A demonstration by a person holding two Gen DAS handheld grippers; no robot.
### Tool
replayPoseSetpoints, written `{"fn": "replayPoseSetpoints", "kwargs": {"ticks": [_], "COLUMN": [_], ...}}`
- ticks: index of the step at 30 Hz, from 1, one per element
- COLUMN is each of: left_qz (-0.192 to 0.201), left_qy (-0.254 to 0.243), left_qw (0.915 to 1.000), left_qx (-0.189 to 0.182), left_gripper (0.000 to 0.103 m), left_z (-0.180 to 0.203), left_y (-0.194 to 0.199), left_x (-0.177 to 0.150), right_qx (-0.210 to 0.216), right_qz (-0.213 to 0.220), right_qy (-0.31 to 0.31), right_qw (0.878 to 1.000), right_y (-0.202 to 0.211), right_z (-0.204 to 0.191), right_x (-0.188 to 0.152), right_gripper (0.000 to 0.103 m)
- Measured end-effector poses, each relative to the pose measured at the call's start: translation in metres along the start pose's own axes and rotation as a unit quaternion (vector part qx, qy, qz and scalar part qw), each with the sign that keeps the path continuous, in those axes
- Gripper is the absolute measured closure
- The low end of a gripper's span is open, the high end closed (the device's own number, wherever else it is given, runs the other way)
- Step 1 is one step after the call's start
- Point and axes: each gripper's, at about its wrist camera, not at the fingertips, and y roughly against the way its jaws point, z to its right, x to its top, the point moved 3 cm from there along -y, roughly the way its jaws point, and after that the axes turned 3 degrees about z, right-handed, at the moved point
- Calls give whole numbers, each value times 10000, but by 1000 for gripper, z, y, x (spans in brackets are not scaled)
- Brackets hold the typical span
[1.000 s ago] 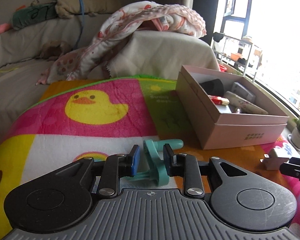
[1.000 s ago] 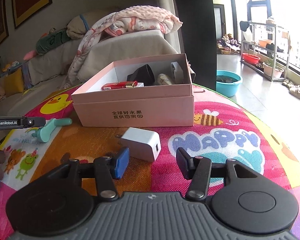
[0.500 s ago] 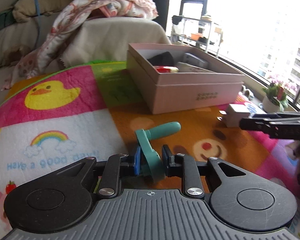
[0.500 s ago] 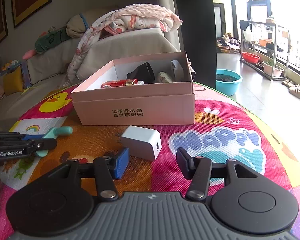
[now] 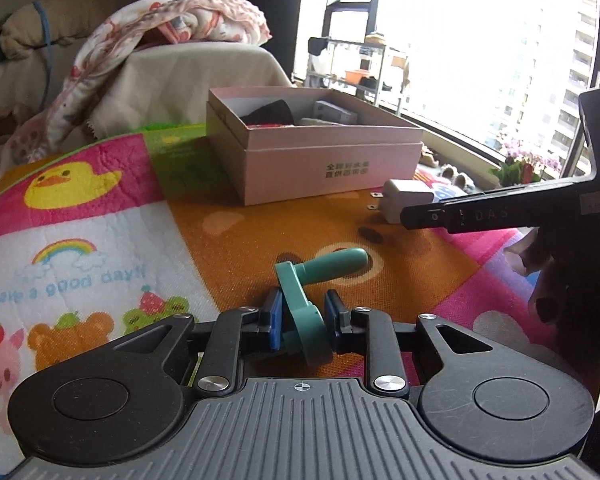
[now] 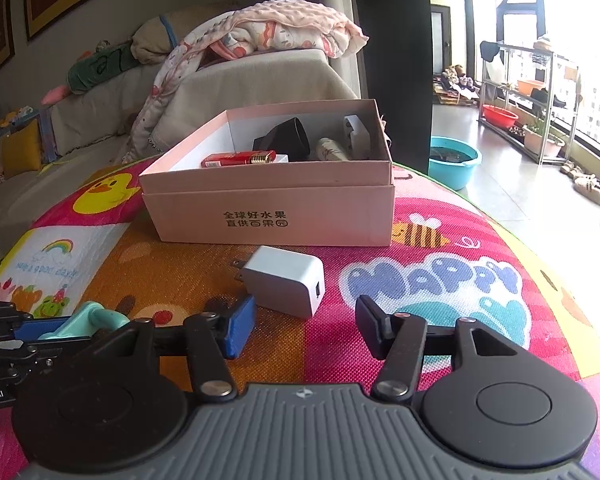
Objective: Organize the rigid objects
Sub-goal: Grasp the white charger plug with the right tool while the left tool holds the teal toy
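Observation:
My left gripper (image 5: pixel 302 316) is shut on a teal plastic crank handle (image 5: pixel 320 272), held just above the colourful play mat (image 5: pixel 100 248). It also shows in the right wrist view (image 6: pixel 96 320). A white USB charger (image 6: pixel 286 280) lies on the mat in front of my right gripper (image 6: pixel 306 324), which is open and empty, its fingers just short of the charger. The charger shows in the left wrist view (image 5: pixel 404 200) too. A pink open box (image 6: pixel 276 216) stands behind it, holding a red lighter (image 6: pixel 240 159), a black object (image 6: pixel 284 140) and a white item (image 6: pixel 356 132).
A sofa with a patterned blanket (image 6: pixel 268 36) is behind the mat. A blue basin (image 6: pixel 454 160) sits on the floor at right, near a metal rack (image 6: pixel 528 92) by the window. The right gripper's side (image 5: pixel 500 212) crosses the left wrist view.
My left gripper closed on the teal handle, lifted it and swung right toward the box. My right gripper stayed open and edged closer to the charger.

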Motion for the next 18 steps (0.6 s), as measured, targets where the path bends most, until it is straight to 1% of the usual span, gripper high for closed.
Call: {"fn": "replayPoseSetpoints", "kwargs": {"ticks": [5,10,11,12,18], "left_qz": [8,25,26,28,34], "left_qy": [-82,83,113,137,237], "left_qw": [10000,9999,9999,9999,9996], "left_qx": [54,-51,-69,-84,-142], "left_gripper": [76,76,76,76,76], "left_z": [2,-2,-3,-3,-6], "left_y": [-1,0,0,0,1], "left_x": [0,-1,-1,-1,-1], "right_qx": [-84,-305,-316,-306,166], "right_qz": [-129,-109,-77,-43,-205], "right_qy": [-126,102,113,130,482], "right_qw": [9998,9994,9994,9994,9985], "right_y": [-13,-25,-25,-25,-9], "right_z": [-13,-26,-26,-26,-28], "right_x": [8,14,15,16,10], "right_gripper": [47,48,52,56,56]}}
